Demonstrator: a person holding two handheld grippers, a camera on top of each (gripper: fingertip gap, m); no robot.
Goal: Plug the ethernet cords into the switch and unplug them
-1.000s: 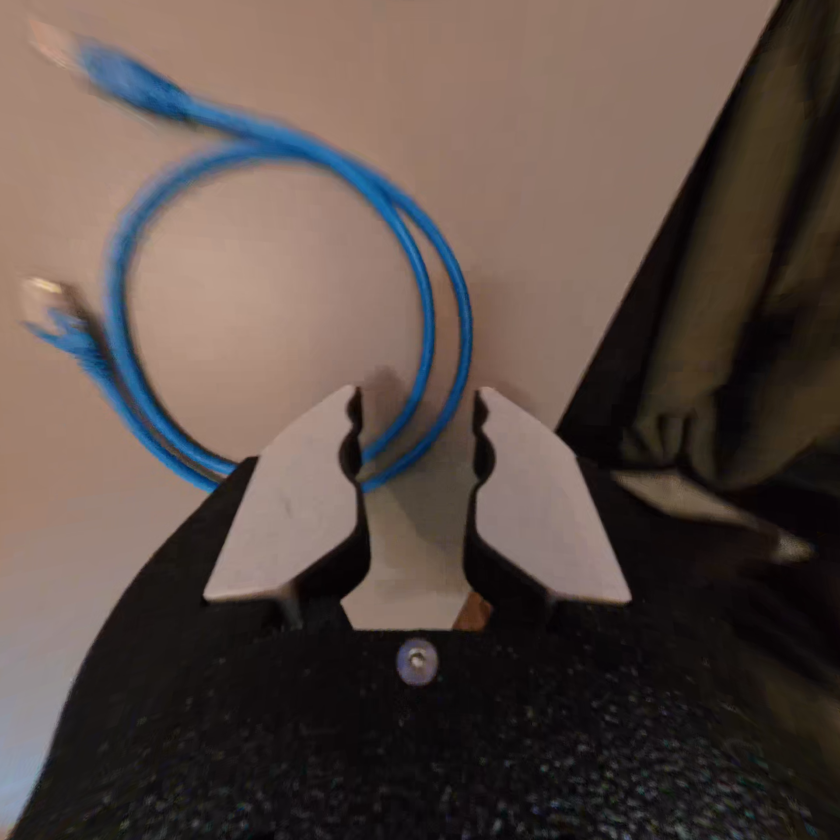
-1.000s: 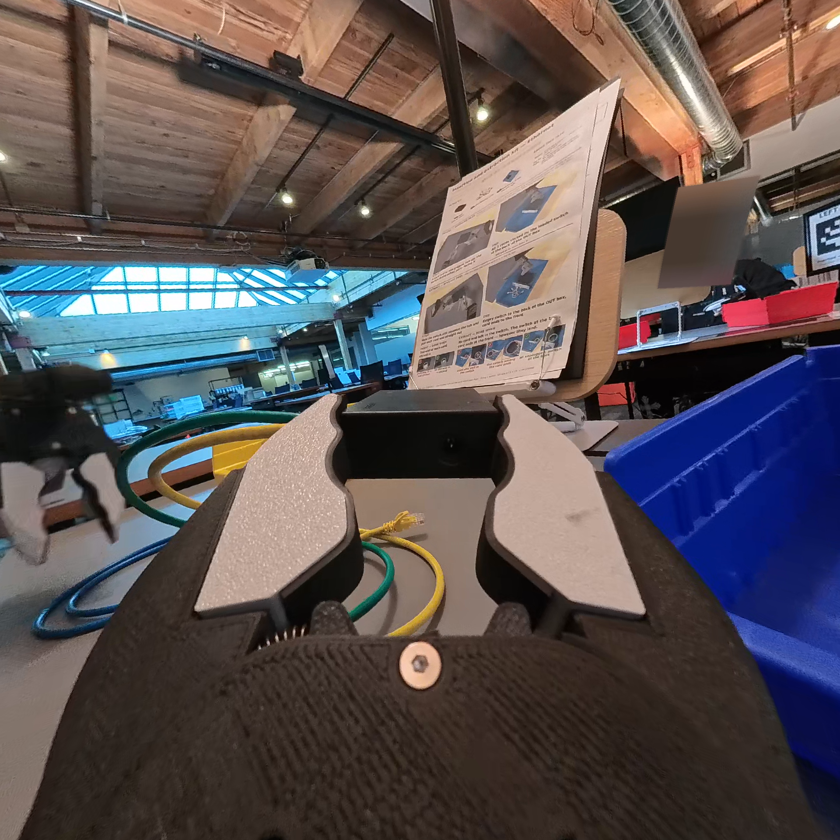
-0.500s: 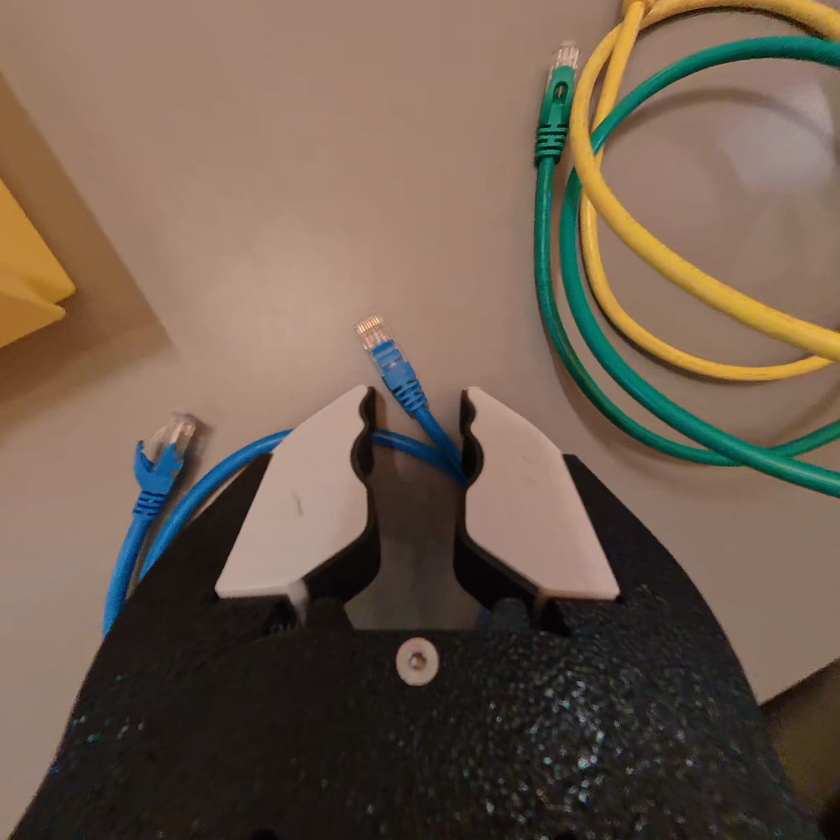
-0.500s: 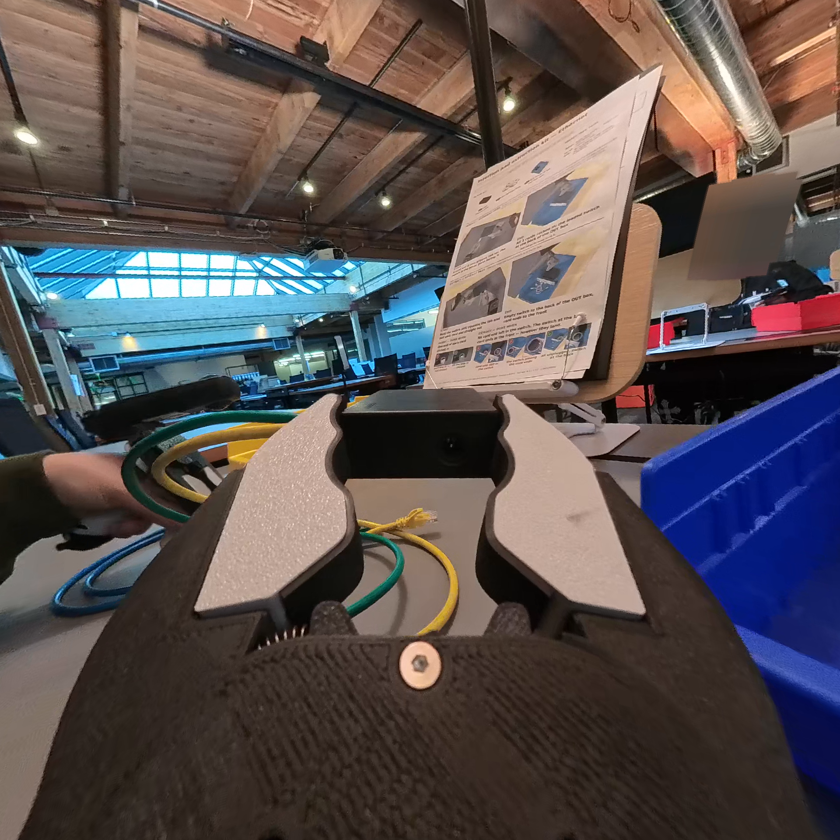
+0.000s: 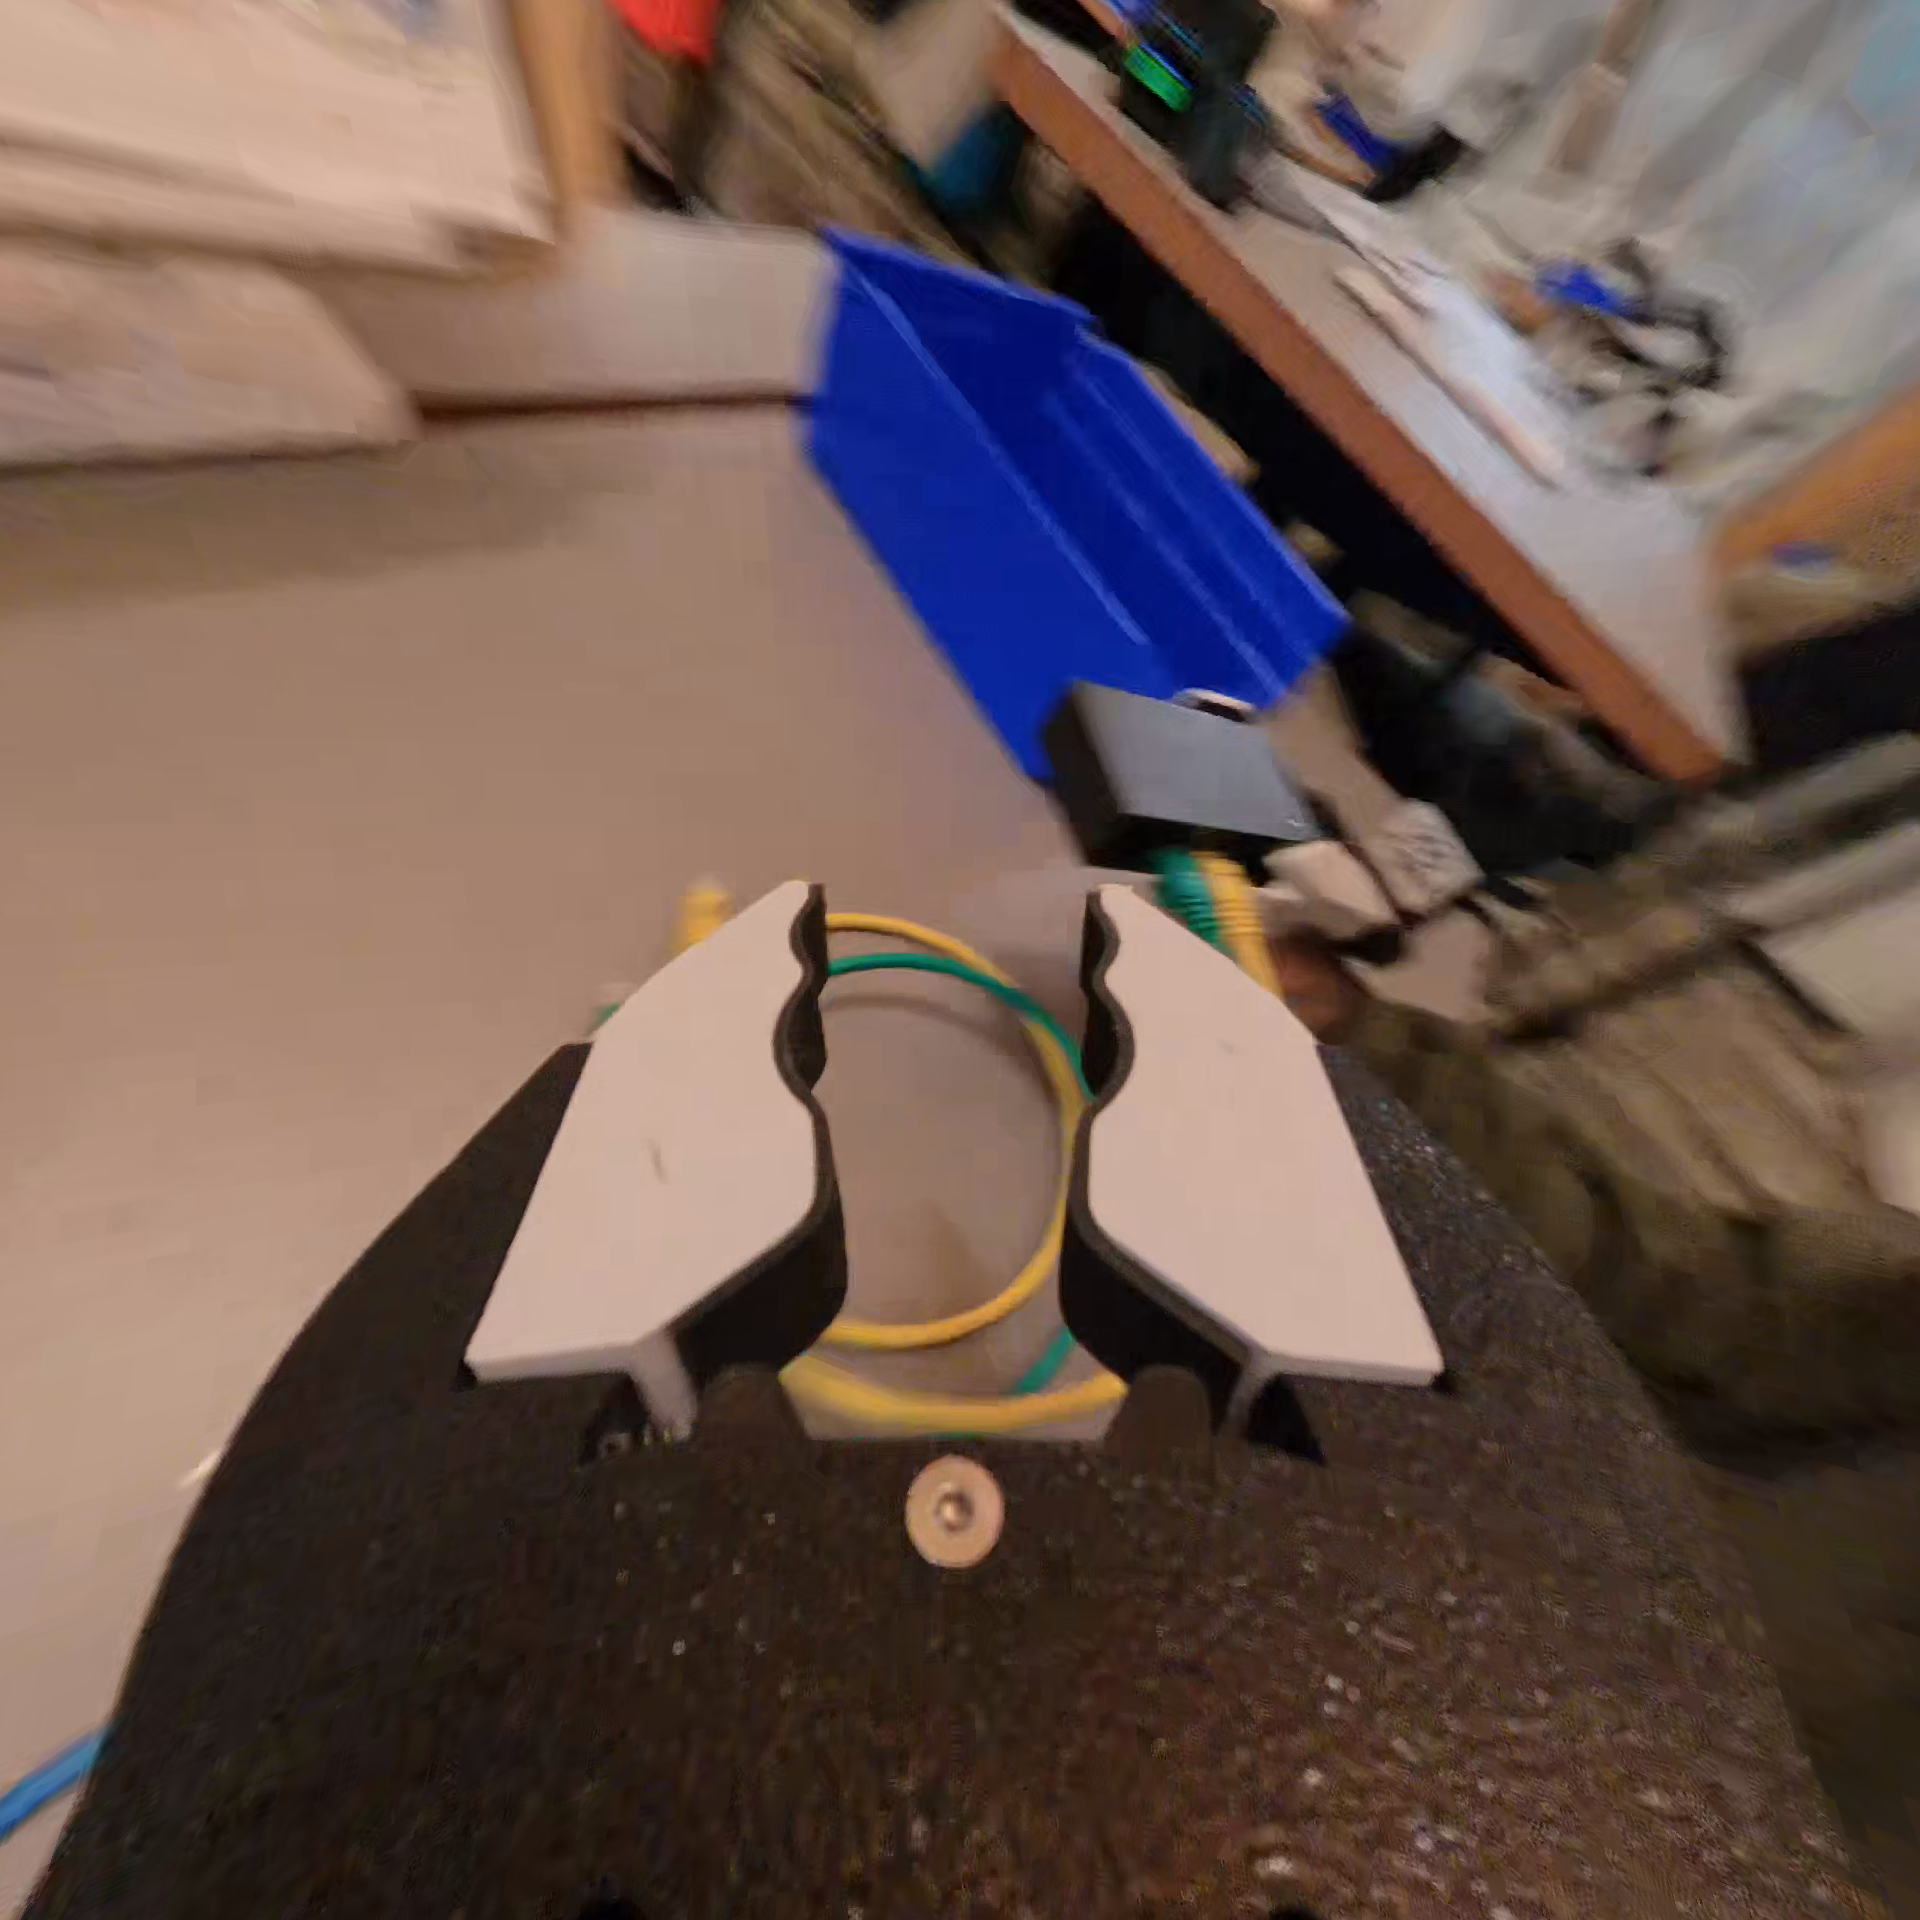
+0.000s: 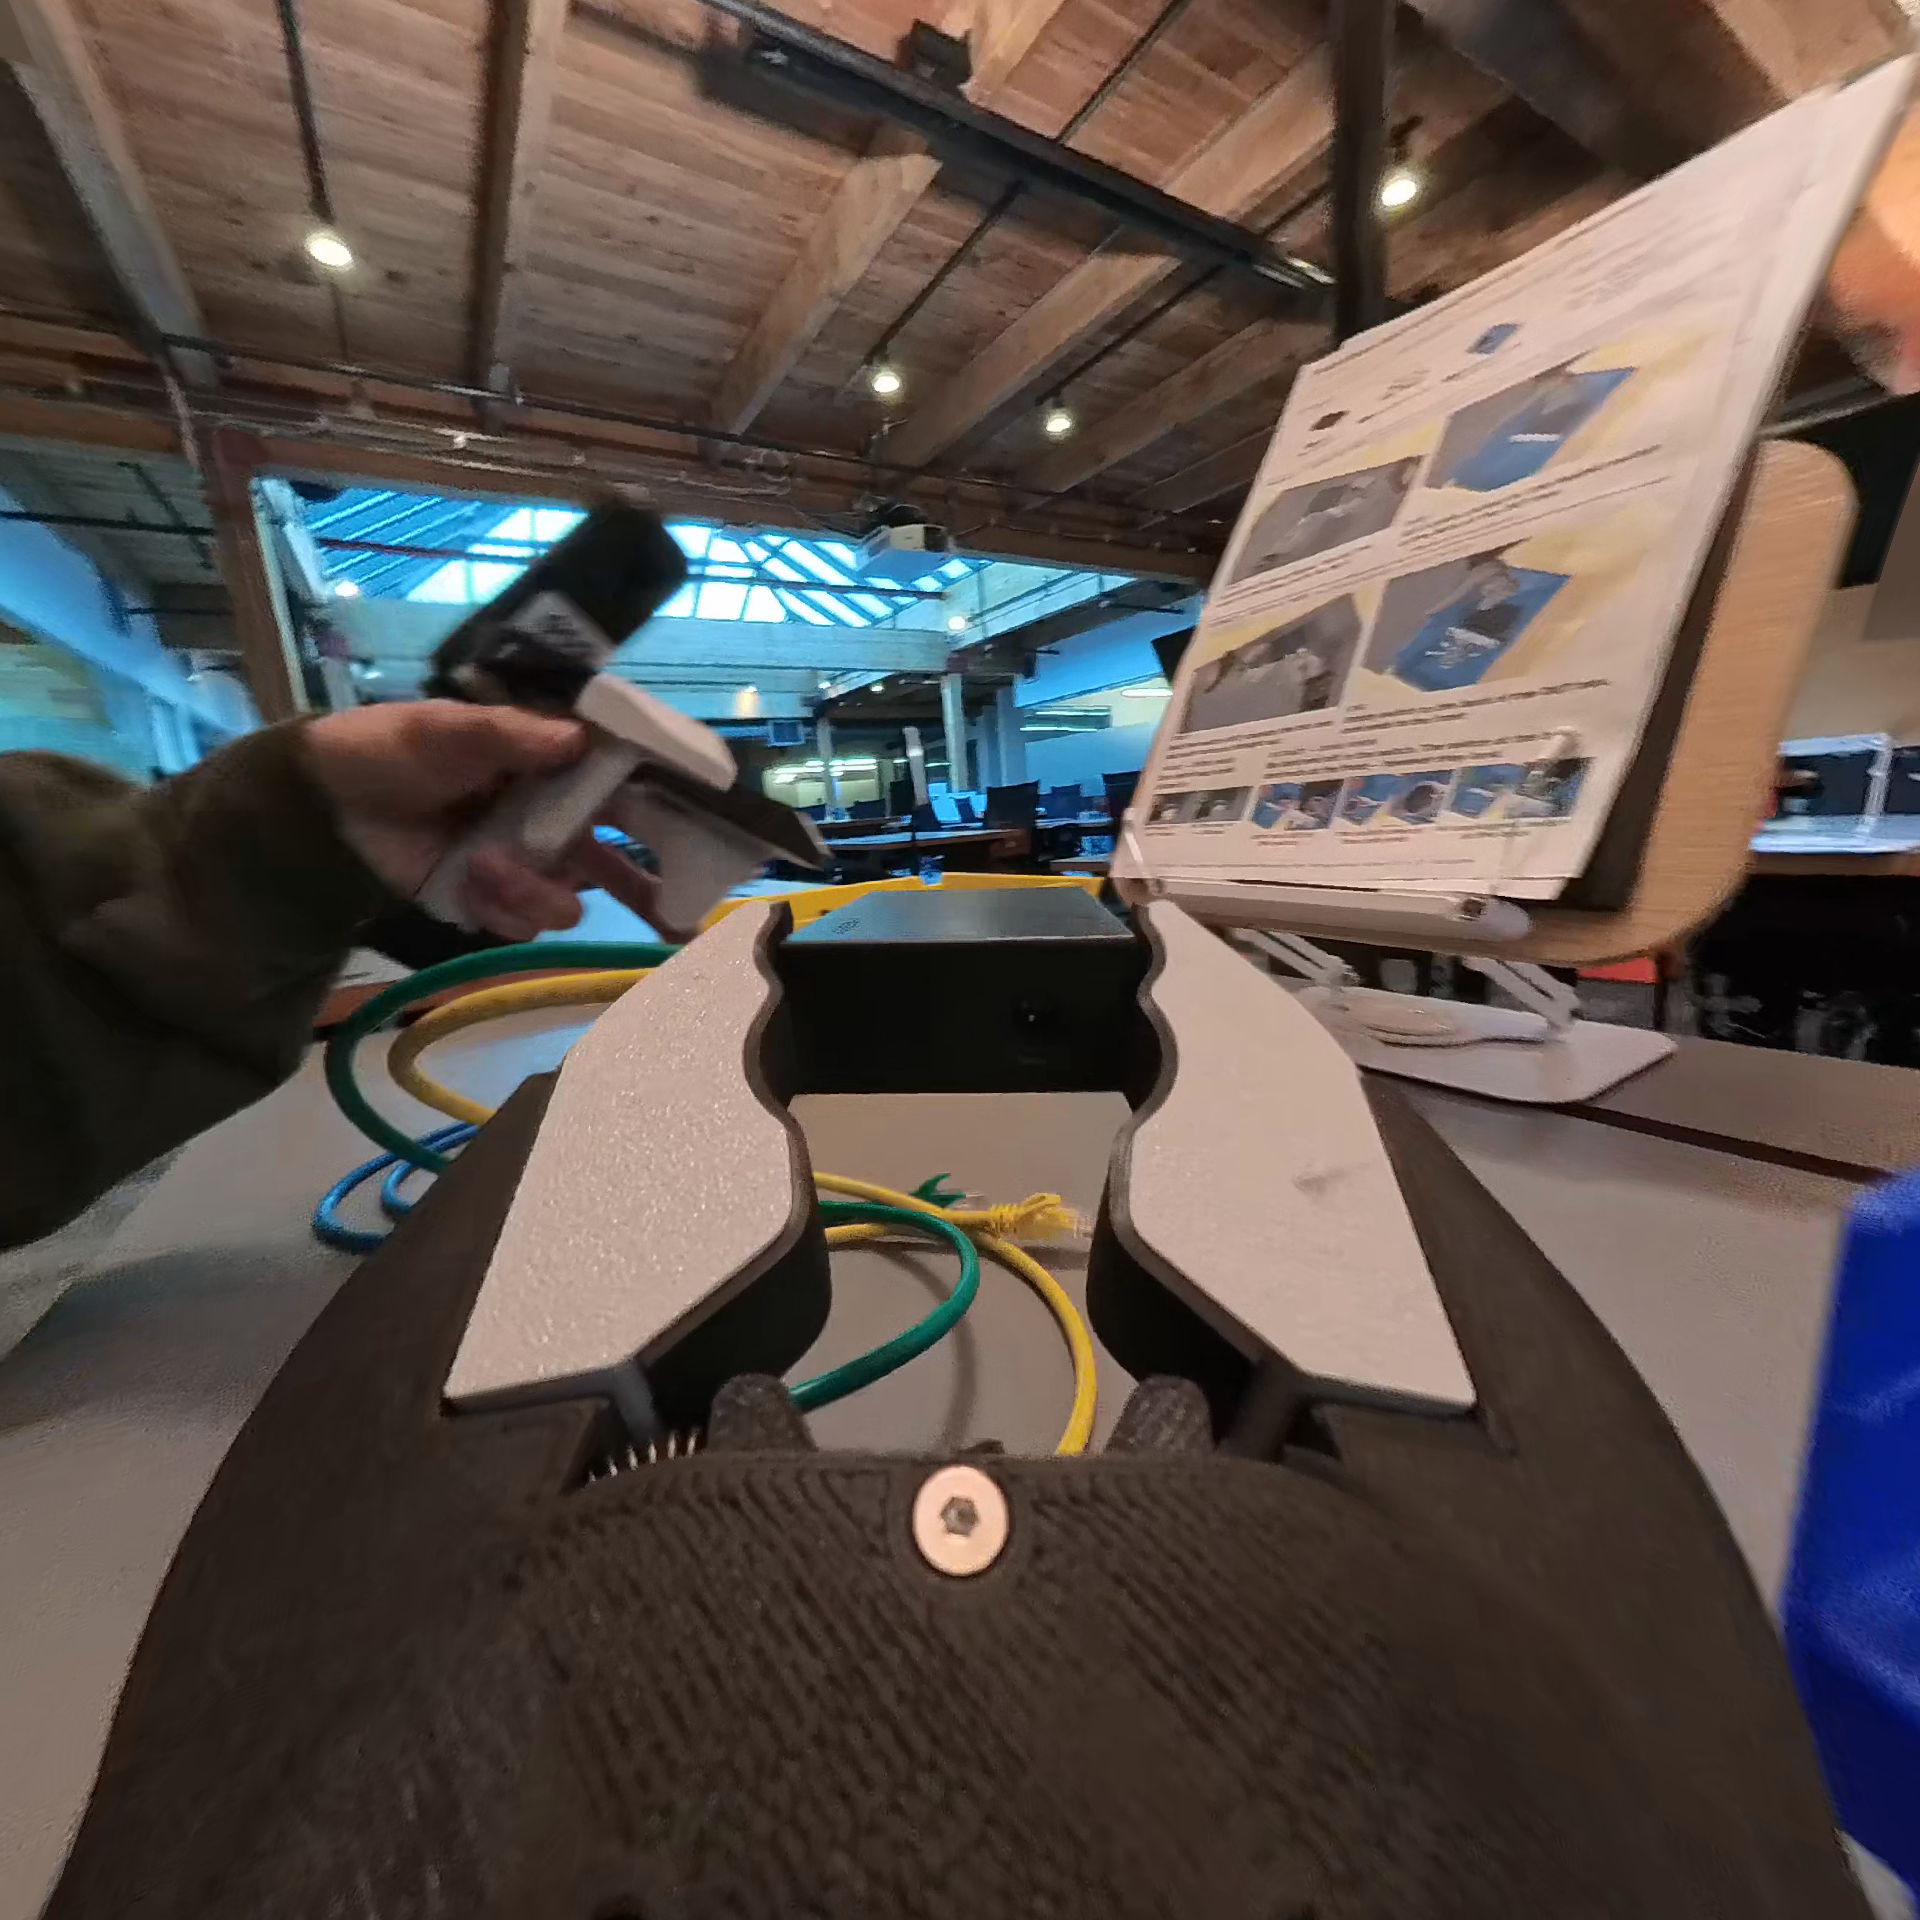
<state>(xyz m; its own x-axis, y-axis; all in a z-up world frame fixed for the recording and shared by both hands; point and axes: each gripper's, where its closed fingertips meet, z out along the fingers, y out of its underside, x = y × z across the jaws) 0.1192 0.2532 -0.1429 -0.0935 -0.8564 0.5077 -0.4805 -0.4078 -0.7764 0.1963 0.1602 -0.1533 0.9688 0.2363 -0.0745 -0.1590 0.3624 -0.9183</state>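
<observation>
Left wrist view, blurred: left gripper [image 5: 954,914] gapes empty above yellow cord [image 5: 1039,1262] and green cord [image 5: 935,964] loops, black switch [image 5: 1169,774] beside blue bin [image 5: 1039,499]; right wrist view: right gripper [image 6: 958,920] fingers spread, straddling the switch [image 6: 956,977], grip unclear.

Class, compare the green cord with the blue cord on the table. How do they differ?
Colour: the green cord is green, the blue cord blue.
Pose: the green cord arches up in a wide loop; the blue cord lies flat in a low double coil.
Place: the green cord runs in front of the switch; the blue cord sits off to the left.
Both are thin cords on one grey table.
</observation>
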